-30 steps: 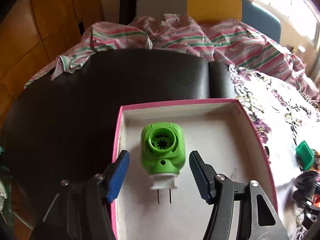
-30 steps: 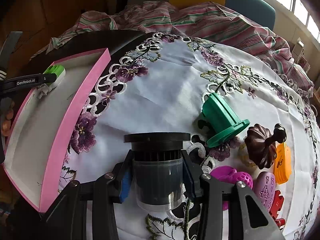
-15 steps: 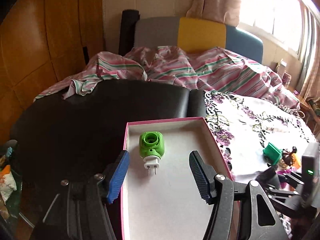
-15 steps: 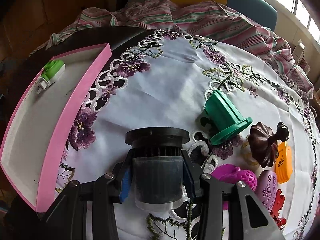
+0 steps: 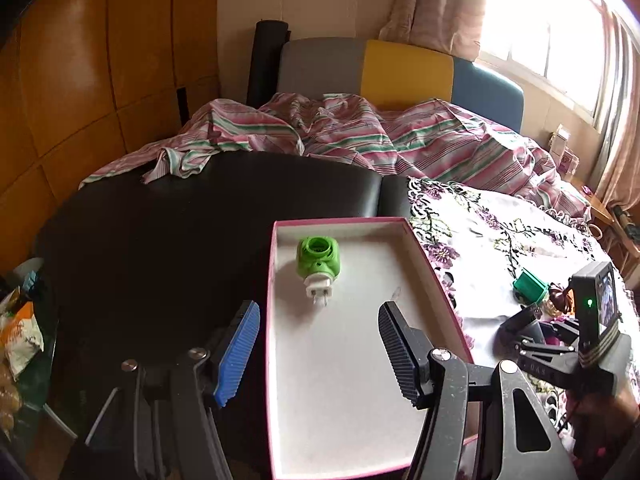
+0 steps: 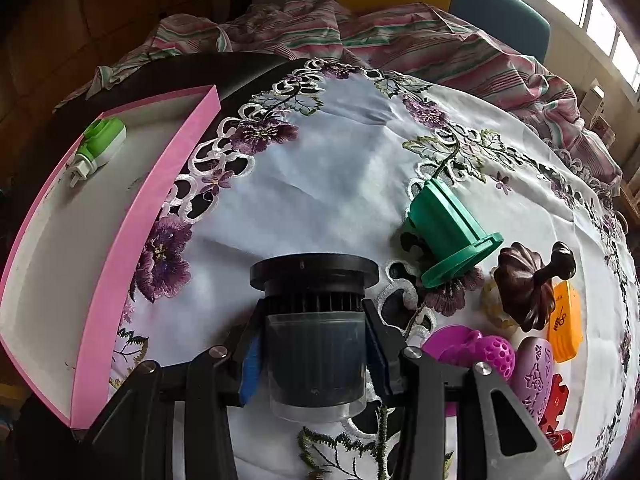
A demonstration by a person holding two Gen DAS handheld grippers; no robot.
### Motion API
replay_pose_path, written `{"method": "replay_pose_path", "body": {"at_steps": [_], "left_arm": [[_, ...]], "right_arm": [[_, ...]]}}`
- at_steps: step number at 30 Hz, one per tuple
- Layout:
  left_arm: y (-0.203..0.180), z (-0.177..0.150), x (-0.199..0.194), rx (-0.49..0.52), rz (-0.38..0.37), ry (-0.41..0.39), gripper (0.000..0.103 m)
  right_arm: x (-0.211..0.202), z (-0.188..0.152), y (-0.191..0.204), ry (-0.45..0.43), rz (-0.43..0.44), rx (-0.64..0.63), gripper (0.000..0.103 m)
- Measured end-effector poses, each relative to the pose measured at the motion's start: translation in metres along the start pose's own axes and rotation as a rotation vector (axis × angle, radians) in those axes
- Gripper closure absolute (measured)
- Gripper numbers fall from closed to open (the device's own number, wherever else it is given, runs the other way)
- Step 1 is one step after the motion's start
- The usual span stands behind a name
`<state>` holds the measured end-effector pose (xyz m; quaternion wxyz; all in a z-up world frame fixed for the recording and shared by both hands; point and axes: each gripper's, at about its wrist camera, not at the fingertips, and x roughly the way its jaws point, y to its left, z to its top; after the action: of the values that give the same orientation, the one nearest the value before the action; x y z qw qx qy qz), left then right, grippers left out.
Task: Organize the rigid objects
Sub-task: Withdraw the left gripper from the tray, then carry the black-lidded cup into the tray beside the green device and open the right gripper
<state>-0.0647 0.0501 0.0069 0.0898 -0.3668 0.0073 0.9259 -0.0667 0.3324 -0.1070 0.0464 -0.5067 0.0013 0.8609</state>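
Pulling back from the pink box [image 5: 434,284], the left hand-held gripper [image 5: 316,344] now hangs higher and farther off than a second ago, jaws half-wide and empty. One green plug-in device [image 5: 318,259] lies alone inside the box, at its far end, prongs toward the camera. Judgement: first item is deposited; left side is free for another pick.

Right hand-held gripper [image 6: 316,354] has not shifted; its pads clamp one dark cylindrical cup [image 6: 316,328] just right of the box, above the embroidered cloth on the surface [image 6: 332,152]. Probably the next item to go in.

Count outside the box, all right of it: one green flanged piece [image 6: 452,232], one brown knob [image 6: 528,280], one orange piece [image 6: 566,322], two purple pieces [image 6: 496,354], one red piece [image 6: 556,400]. Others may be hidden at the edge.
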Motion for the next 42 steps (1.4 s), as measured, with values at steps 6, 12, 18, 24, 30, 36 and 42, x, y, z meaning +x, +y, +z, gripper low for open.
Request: {"method": "replay_pose_path", "body": {"at_steps": [6,12,18,24,30,36,42], "left_arm": [[0.014,-0.01,-0.005,-0.024,-0.001,0.004,0.04],[0.026,-0.019,-0.009,-0.043,0.013,0.009,0.04],[0.041,-0.029,-0.007,-0.07,0.04,0.029,0.04],[0.055,-0.037,-0.006,-0.087,0.064,0.04,0.04],[0.067,-0.042,-0.004,-0.113,0.074,0.055,0.04],[0.08,-0.048,0.001,-0.142,0.091,0.07,0.04],[0.093,-0.053,0.005,-0.17,0.109,0.078,0.041]], "right_arm": [[0.0,-0.001,0.004,0.001,-0.033,0.015,0.059],[0.0,-0.002,0.01,-0.002,-0.069,0.017,0.06],[0.001,-0.003,0.012,-0.006,-0.088,0.037,0.06],[-0.001,-0.002,0.014,0.002,-0.086,0.063,0.06],[-0.002,-0.002,0.022,0.004,-0.088,0.064,0.06],[-0.026,0.008,0.022,-0.051,-0.058,0.123,0.06],[-0.063,0.034,0.068,-0.144,0.061,0.048,0.06]]}}
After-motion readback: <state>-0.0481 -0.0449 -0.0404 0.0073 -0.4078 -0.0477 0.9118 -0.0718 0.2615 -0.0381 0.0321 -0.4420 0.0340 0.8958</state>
